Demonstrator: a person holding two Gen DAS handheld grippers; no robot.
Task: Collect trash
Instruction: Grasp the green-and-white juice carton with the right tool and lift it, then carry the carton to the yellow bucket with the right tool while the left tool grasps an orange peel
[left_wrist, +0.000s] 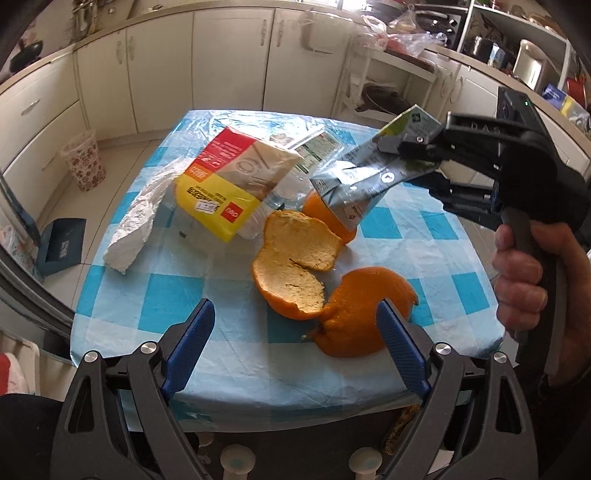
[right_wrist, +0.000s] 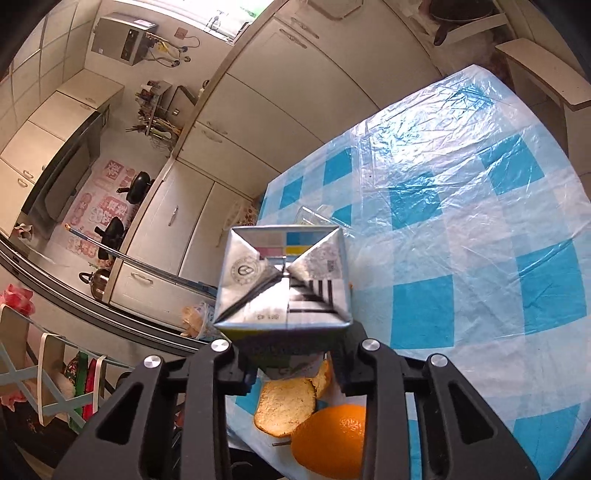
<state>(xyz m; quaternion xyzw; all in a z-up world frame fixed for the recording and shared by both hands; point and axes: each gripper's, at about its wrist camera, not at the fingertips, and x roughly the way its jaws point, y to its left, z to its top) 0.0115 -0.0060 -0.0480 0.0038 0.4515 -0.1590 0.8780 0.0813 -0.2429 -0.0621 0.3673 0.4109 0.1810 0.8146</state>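
My right gripper (left_wrist: 406, 155) is shut on a crushed silver drink carton (left_wrist: 354, 184) and holds it in the air over the table; in the right wrist view the carton's bottom (right_wrist: 284, 280) fills the space between the fingers. My left gripper (left_wrist: 295, 347) is open and empty at the table's near edge, with blue pads (left_wrist: 192, 343) either side of an orange peel (left_wrist: 354, 314). A second peel (left_wrist: 295, 266), a yellow and red box (left_wrist: 236, 177), a clear plastic bottle (left_wrist: 273, 199) and a crumpled white wrapper (left_wrist: 136, 221) lie on the blue checked tablecloth (left_wrist: 155, 306).
A patterned waste bin (left_wrist: 83, 160) stands on the floor left of the table. A dark blue box (left_wrist: 59, 245) lies on the floor nearer. White cabinets (left_wrist: 229, 62) run behind. A cluttered shelf (left_wrist: 410, 33) stands at the back right.
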